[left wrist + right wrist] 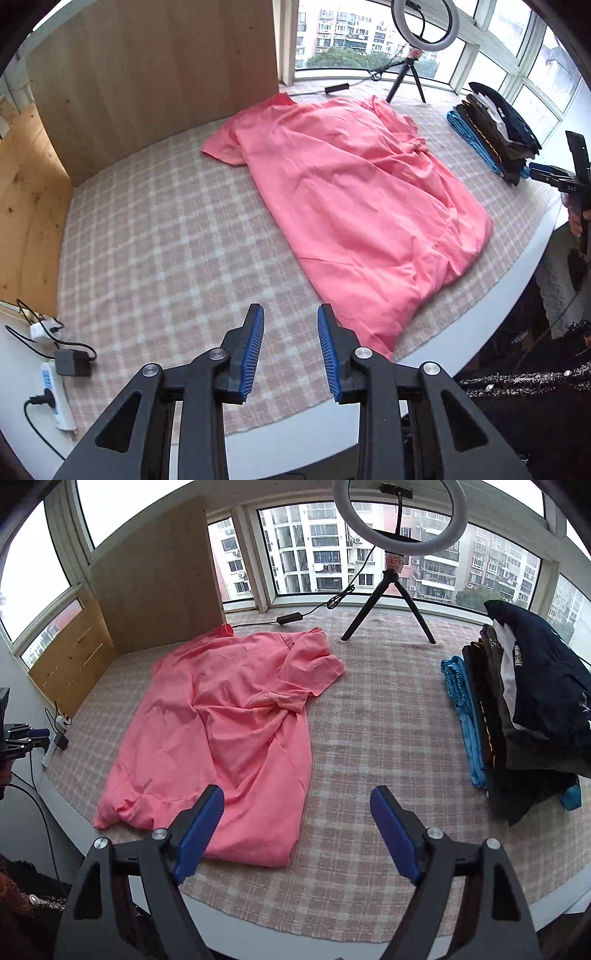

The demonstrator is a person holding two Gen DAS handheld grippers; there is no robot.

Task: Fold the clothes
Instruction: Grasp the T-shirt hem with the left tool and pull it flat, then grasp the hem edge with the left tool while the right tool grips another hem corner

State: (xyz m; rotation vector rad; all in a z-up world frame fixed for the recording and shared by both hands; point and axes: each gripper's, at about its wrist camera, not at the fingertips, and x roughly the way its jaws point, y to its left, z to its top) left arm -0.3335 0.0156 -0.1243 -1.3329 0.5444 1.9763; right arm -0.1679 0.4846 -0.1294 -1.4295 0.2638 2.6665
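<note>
Hovering over the near edge of the checked mat (155, 236), both grippers are empty — the left gripper (290, 350) has its blue pads parted with a clear gap between them, and the right gripper (297, 830) is spread wider still. The pink T-shirt (225, 731) lies rumpled on the mat, collar towards the window, one sleeve folded over the body, hem close to the near edge. Off to the right sits a stack of folded clothes (524, 716), well apart from the shirt. A ring light on a tripod (393, 576) stands behind, by the glass.
</note>
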